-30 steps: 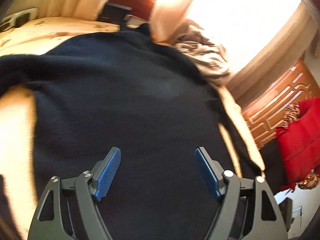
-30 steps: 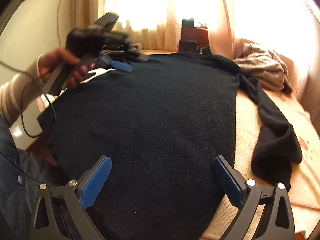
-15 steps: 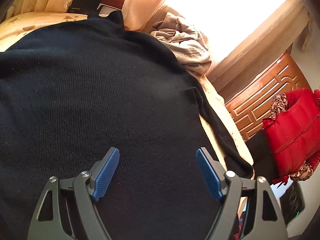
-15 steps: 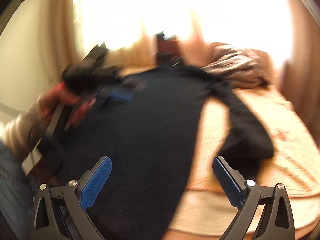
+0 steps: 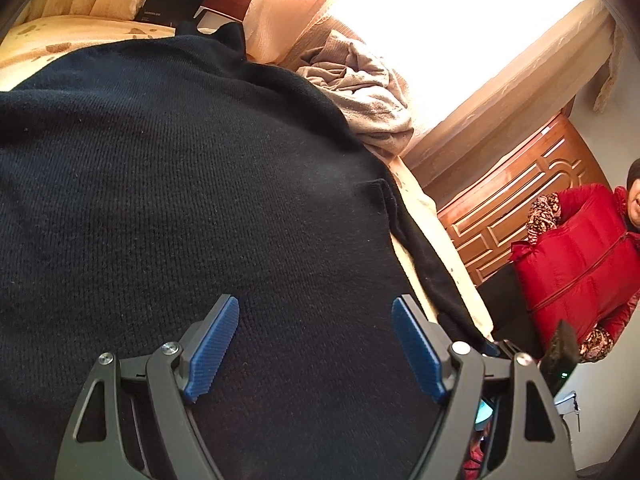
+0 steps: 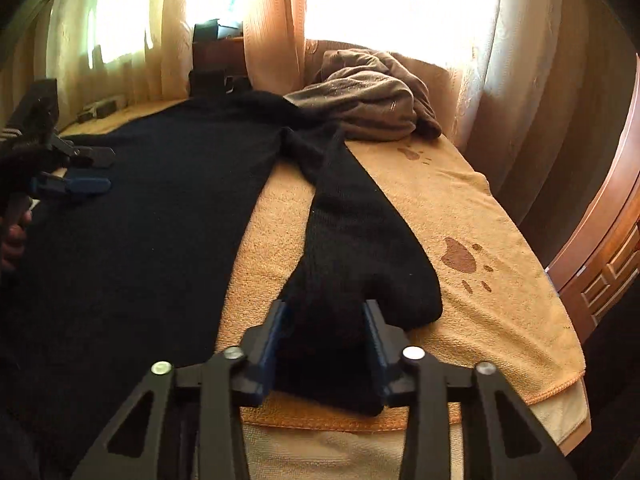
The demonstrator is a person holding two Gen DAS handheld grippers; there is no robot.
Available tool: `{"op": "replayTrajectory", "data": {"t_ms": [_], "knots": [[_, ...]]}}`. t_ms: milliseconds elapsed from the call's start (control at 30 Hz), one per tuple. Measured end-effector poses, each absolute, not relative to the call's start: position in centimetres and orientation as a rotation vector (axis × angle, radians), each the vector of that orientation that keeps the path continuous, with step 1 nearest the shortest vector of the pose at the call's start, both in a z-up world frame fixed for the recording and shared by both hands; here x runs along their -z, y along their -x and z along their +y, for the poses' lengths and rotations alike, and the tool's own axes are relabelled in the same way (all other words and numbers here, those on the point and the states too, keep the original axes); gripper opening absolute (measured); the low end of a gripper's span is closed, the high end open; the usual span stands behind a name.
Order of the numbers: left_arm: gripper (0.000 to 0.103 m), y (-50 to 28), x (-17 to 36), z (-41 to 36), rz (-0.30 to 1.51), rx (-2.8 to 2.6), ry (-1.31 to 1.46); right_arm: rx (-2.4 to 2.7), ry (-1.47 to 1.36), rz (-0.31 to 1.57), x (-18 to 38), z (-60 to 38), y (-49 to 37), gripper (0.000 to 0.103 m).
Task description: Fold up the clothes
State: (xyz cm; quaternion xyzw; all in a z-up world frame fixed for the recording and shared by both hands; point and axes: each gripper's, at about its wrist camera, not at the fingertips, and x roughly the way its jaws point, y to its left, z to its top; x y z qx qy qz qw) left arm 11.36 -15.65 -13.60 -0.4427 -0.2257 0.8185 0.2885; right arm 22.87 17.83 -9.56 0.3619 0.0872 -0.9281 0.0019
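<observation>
Two tongs: one spread, one clamped.
Left tongs (image 5: 316, 348): blue pads wide apart, holding nothing, poised over the sweater (image 5: 180, 200) body, nearer to it than a second ago.
Sweater: spread flat on the orange towel (image 6: 500, 288), sleeve (image 6: 352, 240) lying out to the sweater's right.
Right tongs (image 6: 326, 344): a second ago spread over the sweater's hem; now pinched on the sleeve cuff.
Meaning: I judge the sleeve is ready to fold across the sweater.
Pose: both reach forward, low over the sweater.
</observation>
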Motion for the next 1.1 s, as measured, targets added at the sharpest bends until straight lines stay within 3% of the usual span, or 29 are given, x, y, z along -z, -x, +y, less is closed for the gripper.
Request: {"op": "replayTrajectory", "data": {"t_ms": [133, 233, 467, 767, 833, 867, 900, 933, 1000, 1100], "knots": [[0.083, -11.0, 13.5, -16.0, -0.615, -2.179, 1.206, 2.964, -1.117, 0.344, 8.7, 18.9, -22.1, 0.018], [0.083, -10.6, 13.2, -16.1, -0.6, -2.208, 1.218, 3.051, -1.031, 0.289, 6.3, 21.3, -20.9, 0.018], [0.084, -9.4, 12.7, -15.4, -0.575, -2.227, 1.248, 3.163, -0.955, -0.037, 3.5, 29.2, -19.1, 0.018], [0.085, -7.4, 11.8, -12.6, -0.492, -2.206, 1.269, 3.176, -1.176, -0.383, 6.6, 38.2, -16.0, 0.019], [0.085, -7.0, 11.9, -12.0, -0.484, -2.198, 1.28, 3.215, -1.214, -0.422, 7.2, 39.8, -16.3, 0.025], [0.085, -6.7, 12.0, -11.7, -0.482, -2.194, 1.289, 3.235, -1.217, -0.459, 7.4, 40.6, -16.7, 0.04], [0.085, -6.5, 12.2, -11.4, -0.482, -2.188, 1.299, 3.254, -1.219, -0.496, 7.5, 41.3, -17.2, 0.066], [0.085, -6.2, 12.4, -11.2, -0.483, -2.181, 1.31, 3.274, -1.201, -0.517, 7.4, 41.6, -17.8, 0.075], [0.085, -5.8, 12.8, -10.8, -0.485, -2.17, 1.33, 3.302, -1.159, -0.504, 7.0, 41.5, -19.0, 0.078], [0.085, -5.4, 12.9, -10.3, -0.479, -2.172, 1.33, 3.259, -1.1, -0.307, 6.5, 38.7, -19.6, 0.078]]}}
